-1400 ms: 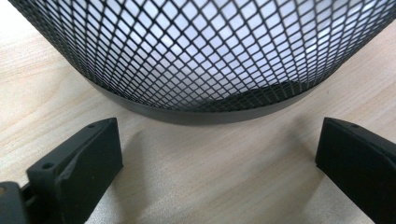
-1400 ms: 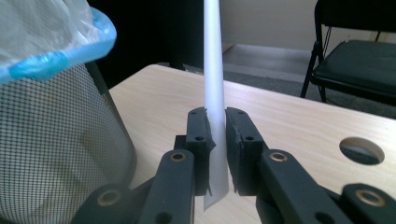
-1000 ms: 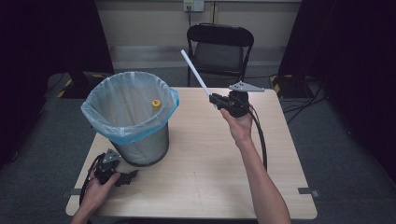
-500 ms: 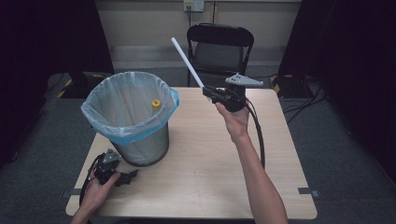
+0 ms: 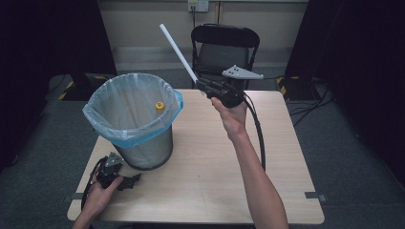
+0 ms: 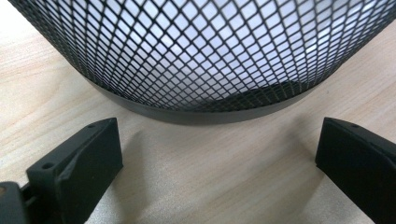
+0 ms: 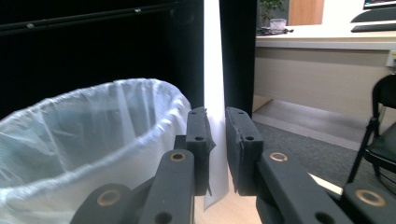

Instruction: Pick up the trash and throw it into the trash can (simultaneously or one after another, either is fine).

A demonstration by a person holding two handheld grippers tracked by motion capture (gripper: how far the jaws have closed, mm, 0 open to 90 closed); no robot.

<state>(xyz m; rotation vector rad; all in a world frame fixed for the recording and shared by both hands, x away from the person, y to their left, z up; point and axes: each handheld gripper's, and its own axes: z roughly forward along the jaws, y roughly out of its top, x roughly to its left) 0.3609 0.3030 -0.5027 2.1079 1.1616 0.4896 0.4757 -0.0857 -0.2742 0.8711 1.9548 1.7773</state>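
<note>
We see a square table (image 5: 205,186) with a pale wood-grain top, standing on a grey carpeted floor (image 5: 348,157). On its near left part stands a round black wire-mesh wastebasket (image 5: 143,152) lined with a translucent pale blue plastic bag (image 5: 102,121), whose edge folds out over the rim. In the left claw view we see the basket's solid black base ring (image 6: 196,112) resting flat on the wood. At the table's near left corner, just beside the basket's foot, the left claw (image 5: 128,181) lies on the tabletop under the person's hand, its black jaws spread wide apart with bare wood between them.
</note>
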